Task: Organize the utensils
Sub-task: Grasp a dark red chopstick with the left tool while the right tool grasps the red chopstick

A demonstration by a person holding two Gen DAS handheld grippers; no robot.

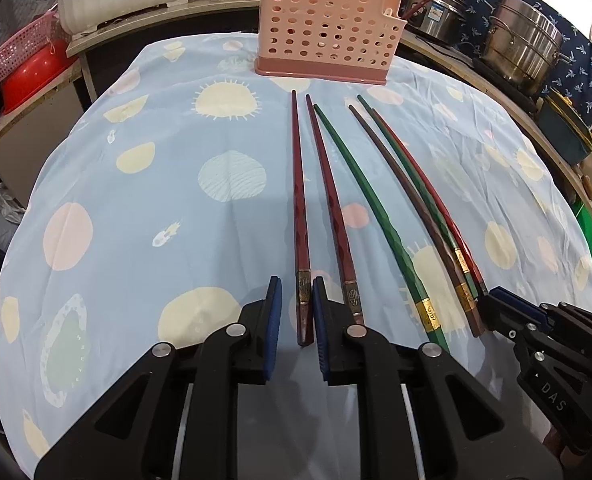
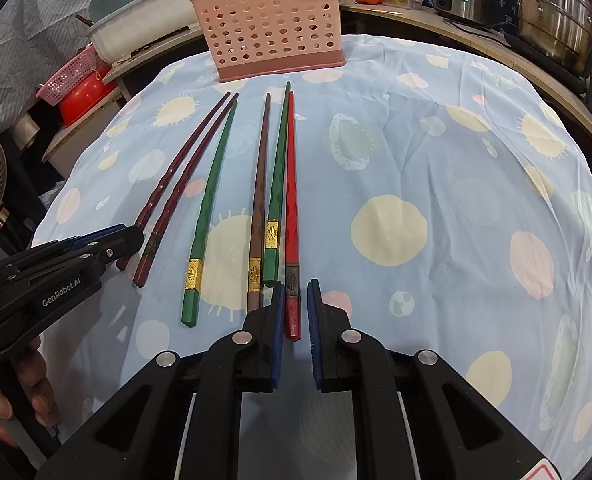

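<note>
My left gripper (image 1: 297,300) sits low over the table with its blue pads (image 1: 275,308) narrowed around the thick end of the outermost dark red chopstick (image 1: 299,208); the right-hand pad touches the stick, while a sliver of cloth shows between the stick and the left-hand pad, so I cannot tell whether the pinch is firm. My right gripper (image 2: 296,300) brackets the butt of the bright red chopstick (image 2: 290,184) in the same way, jaws almost pressed together, the stick lying between the pads with thin gaps on either side; whether it is truly clamped I cannot tell.

Six chopsticks lie fanned on the blue patterned tablecloth (image 2: 436,168), tips pointing away from me. Between the two I bracket lie a second dark red chopstick (image 1: 328,200), a green chopstick (image 2: 205,208), a brown chopstick (image 2: 259,192) and another green chopstick (image 2: 277,176), the last lying just beside the bright red one.

Beyond the tips, at the far edge of the cloth, stands the pink perforated utensil holder (image 1: 328,28), upright, well apart from the sticks. Behind it run cluttered shelves with steel pots (image 1: 524,48), a red bowl (image 1: 27,80) under a pink basket (image 1: 19,50). A hand (image 2: 11,392) grips the left tool's handle at the lower left of the right wrist view.
</note>
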